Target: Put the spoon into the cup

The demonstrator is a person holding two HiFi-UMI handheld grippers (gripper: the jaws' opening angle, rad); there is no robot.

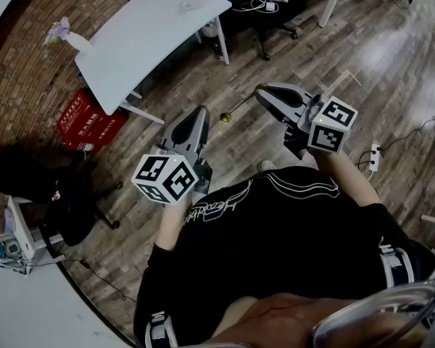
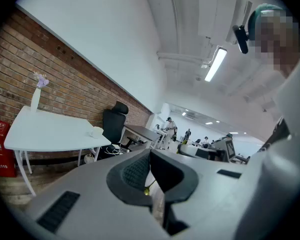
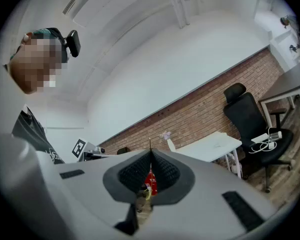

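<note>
While the left tongs [image 1: 199,114] are clenched empty, the right tongs [image 1: 264,93] grasp the spoon [image 1: 236,109] above the floor [image 1: 203,78], its long axis running 2 to 8 o'clock, bowl toward 8 o'clock.

The right gripper [image 3: 150,156] had its dark ribbed pads pressed together on the spoon [image 3: 149,145], whose thin stem stuck up just past the tips. Through the gap lower down, a red box [image 3: 150,180] showed. Beyond stood a white table [image 3: 210,146] with a vase [image 3: 170,145] against the brick wall [image 3: 210,109], and a black office chair [image 3: 245,116] to its right
</note>
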